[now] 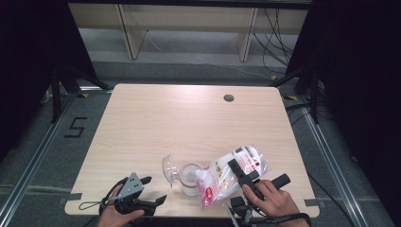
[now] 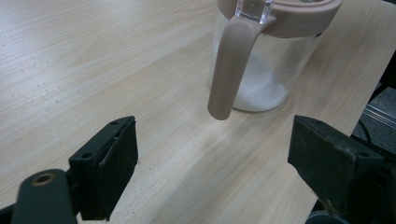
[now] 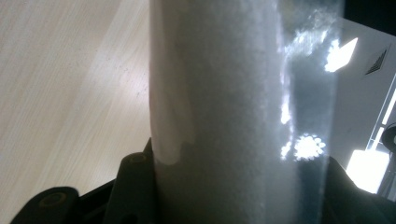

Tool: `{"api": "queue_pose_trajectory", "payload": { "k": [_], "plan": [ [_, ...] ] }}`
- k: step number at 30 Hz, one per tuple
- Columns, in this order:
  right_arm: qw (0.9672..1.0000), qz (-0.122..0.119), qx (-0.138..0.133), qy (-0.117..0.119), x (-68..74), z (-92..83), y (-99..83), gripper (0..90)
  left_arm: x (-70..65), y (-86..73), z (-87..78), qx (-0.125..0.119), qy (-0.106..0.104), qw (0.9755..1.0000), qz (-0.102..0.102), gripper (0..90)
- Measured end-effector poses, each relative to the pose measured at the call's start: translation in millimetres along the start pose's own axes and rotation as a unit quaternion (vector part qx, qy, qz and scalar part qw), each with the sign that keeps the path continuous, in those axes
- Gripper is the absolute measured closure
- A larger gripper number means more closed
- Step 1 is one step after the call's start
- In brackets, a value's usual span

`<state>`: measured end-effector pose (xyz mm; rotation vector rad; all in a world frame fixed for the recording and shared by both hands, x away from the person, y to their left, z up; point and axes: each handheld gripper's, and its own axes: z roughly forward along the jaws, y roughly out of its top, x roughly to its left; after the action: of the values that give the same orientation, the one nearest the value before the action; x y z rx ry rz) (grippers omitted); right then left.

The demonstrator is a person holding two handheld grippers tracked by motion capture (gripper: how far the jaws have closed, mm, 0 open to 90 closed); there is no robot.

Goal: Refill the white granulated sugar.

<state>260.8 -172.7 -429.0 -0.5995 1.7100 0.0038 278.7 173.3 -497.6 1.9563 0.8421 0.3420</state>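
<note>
Tilting bag (image 1: 231, 172) clamped in right claw (image 1: 242, 176), mouth over open jar (image 1: 189, 178) to pour; left claw (image 1: 152, 190) waits open beside jar handle (image 2: 229, 65) on tabletop (image 1: 189, 118).

On the table (image 1: 156, 118), low in the frame, a jar (image 1: 190, 178) stands with its lid (image 1: 169, 169) tipped open at its left. A bag (image 1: 231, 170) lies right of it, its corner over the jar's mouth. The left gripper (image 1: 153, 189) sits at the lower left.

soft overhead light, perhaps slight blur
</note>
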Motion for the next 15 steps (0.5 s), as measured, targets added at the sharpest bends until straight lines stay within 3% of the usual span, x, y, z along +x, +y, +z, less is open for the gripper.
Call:
{"api": "queue_pose_trajectory", "payload": {
  "k": [7,15],
  "plan": [
    [1.0,-0.005,-0.004,-0.001,-1.2,0.4,0.0,57.9,-0.1,0.0,0.0,0.0,-0.001,1.0,0.0,15.6],
    [1.0,0.008,-0.003,0.002,3.3,1.6,-1.7,60.0,0.5,0.1,-0.6,0.003,0.001,1.0,0.003,15.6]
  ]
}}
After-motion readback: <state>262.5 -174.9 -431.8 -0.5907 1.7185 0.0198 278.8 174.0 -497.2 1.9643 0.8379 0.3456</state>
